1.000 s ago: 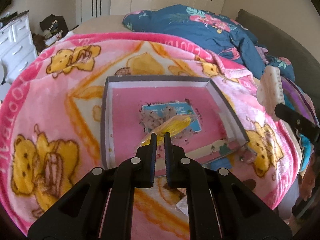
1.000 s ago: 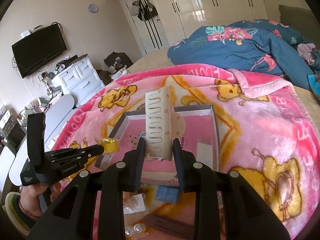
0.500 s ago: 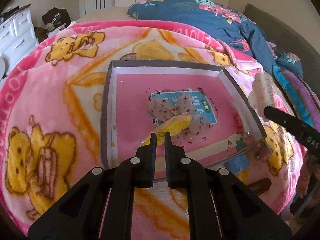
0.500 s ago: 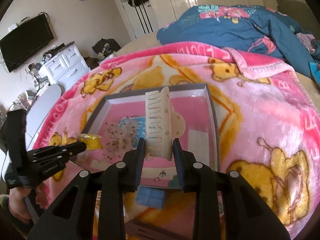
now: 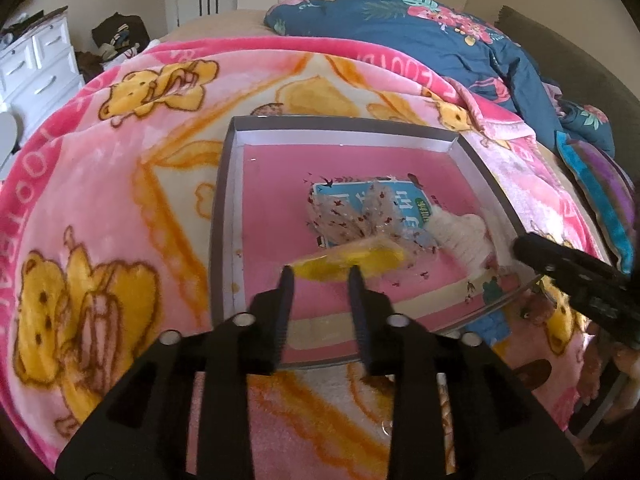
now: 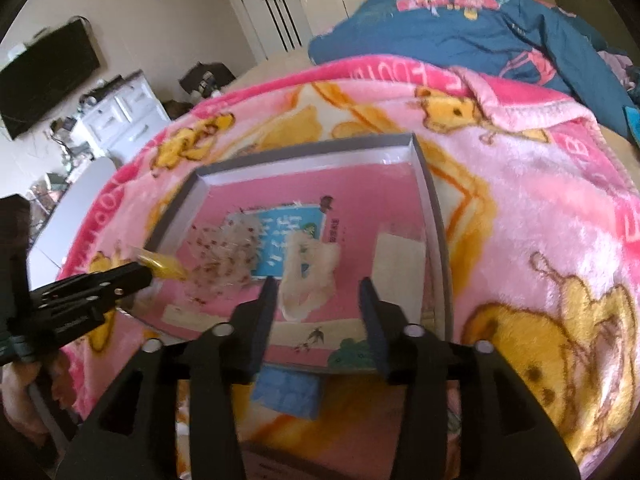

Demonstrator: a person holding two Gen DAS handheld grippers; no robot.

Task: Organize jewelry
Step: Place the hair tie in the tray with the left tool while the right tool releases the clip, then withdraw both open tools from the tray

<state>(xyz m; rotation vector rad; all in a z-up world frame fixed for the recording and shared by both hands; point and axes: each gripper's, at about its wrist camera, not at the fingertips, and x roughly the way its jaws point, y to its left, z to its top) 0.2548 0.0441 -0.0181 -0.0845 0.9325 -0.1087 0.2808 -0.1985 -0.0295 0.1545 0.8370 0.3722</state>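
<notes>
The left gripper [image 5: 320, 270] is nearest in its own view, jaws opening. The yellow packet [image 5: 352, 258] lies blurred just past its fingertips over the near part of the tray [image 5: 224, 216], and no pad presses on it. The right gripper [image 6: 318, 284] has its jaws opening too, standing wide; the cream hair clip [image 6: 306, 276] sits between and just beyond them (blurred, so I cannot tell whether it touches the tray floor), free of both pads.

Under the tray's near edge a blue box [image 6: 286, 394] peeks out on the pink blanket [image 5: 100, 200]. Farther in, a clear speckled bag [image 5: 360, 216] lies mid-tray over a blue printed panel, with the clip to its right and the packet at its near edge. A pale card [image 6: 400, 260] lies by the tray's right wall.

Beyond the blanket lies a dark blue duvet [image 5: 420, 32], with a white dresser [image 6: 120, 116] at far left.
</notes>
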